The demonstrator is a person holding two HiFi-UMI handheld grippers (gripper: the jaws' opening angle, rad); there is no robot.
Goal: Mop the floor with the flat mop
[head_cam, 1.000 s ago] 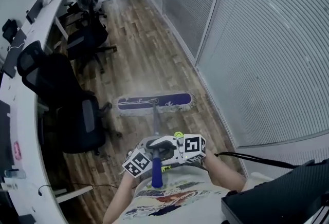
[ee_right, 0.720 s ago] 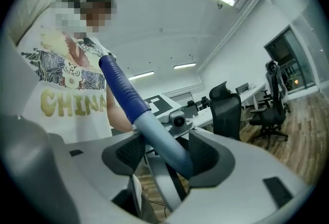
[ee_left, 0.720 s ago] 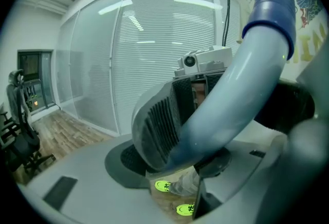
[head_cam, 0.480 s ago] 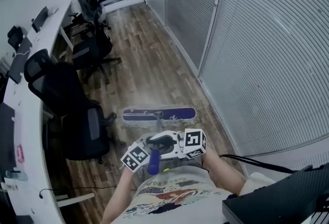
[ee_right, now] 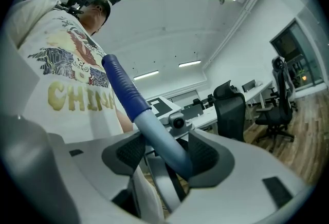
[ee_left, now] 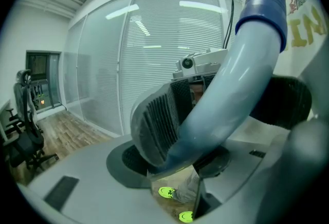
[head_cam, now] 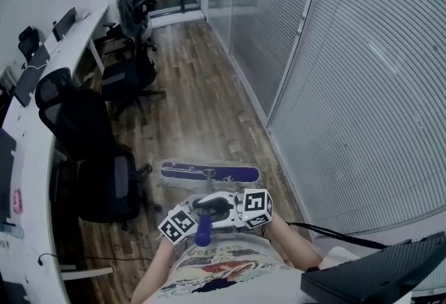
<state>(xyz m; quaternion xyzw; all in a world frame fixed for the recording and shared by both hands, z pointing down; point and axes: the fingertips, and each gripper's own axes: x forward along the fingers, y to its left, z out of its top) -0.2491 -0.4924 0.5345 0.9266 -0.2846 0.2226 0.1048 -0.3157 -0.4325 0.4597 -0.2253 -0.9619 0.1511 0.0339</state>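
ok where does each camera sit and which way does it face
Head view: on the person's head, steeply down at the mop head; forearms, shirt show.
Left gripper view: on the left tongs, toward the blinds wall; shirt shows.
Right gripper view: on the right tongs, toward desks; shirt shows.
All share the clamped mop handle.

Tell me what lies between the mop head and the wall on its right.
Just bare wood floor, from mop head to wall, in the head view.

Mop handle [ee_right: 154, 133] between closed jaws
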